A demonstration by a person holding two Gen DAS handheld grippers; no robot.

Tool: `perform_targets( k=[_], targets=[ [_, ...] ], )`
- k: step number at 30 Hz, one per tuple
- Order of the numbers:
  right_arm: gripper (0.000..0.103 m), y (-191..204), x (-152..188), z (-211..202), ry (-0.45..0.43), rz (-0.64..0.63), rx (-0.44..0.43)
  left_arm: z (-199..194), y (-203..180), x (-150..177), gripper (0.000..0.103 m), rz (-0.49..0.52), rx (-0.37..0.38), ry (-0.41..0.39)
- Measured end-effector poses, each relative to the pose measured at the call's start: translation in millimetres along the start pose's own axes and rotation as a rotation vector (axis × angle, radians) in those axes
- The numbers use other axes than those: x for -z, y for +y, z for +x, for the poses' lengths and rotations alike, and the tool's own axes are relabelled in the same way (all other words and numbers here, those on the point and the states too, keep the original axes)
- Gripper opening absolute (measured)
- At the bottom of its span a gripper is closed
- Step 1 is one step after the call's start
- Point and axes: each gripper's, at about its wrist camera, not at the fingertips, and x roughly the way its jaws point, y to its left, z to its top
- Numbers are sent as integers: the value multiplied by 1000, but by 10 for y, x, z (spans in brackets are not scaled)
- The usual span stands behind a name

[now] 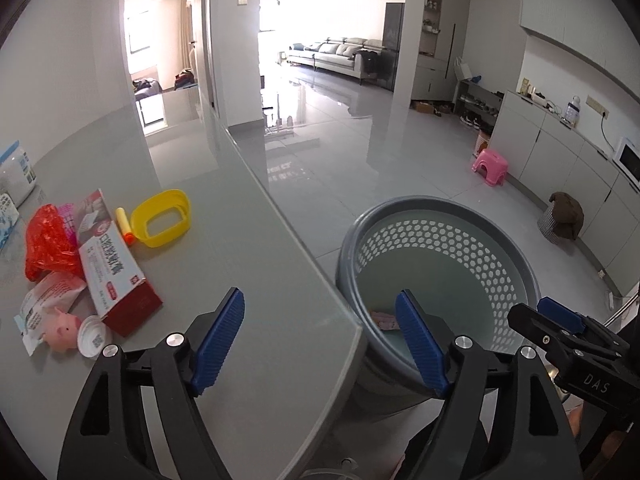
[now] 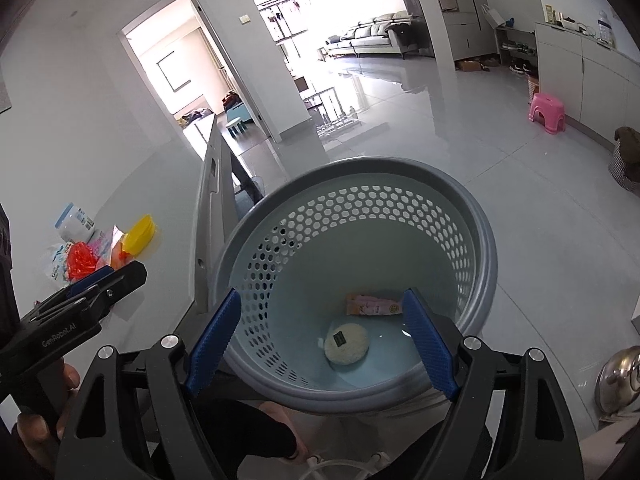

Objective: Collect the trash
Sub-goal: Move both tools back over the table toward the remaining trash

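Note:
A grey perforated trash basket (image 2: 472, 216) stands on the floor beside the grey table (image 1: 256, 264); it also shows in the left wrist view (image 1: 516, 236). Inside lie a round white pad (image 2: 346, 345) and a pink wrapper (image 2: 374, 305). My right gripper (image 2: 320, 340) is open and empty above the basket. My left gripper (image 1: 320, 340) is open and empty over the table's corner. On the table's left lie a red box (image 1: 112, 264), a red plastic bag (image 1: 48, 240), a white-pink packet (image 1: 44, 300), a pink pig toy (image 1: 62, 330), a white cap (image 1: 94, 338), a yellow ring (image 1: 162, 218) and a yellow-orange tube (image 1: 126, 226).
A white container (image 1: 16, 176) stands at the table's far left. A pink stool (image 1: 490, 166) and a draped bin (image 1: 562, 216) stand on the floor by the cabinets (image 1: 560, 148). A metal lid (image 2: 618, 376) shows at the right wrist view's lower right.

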Motion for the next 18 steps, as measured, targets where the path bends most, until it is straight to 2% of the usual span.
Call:
perform_targets(
  k=[10,18],
  targets=[
    [79,708,1,82,11,-98,-92,-440,702,109,82,-69,-127,-50],
    [79,1418,61,245,59,-213,-184,-674,1450,287,84,-157,-291,-74]
  ],
)
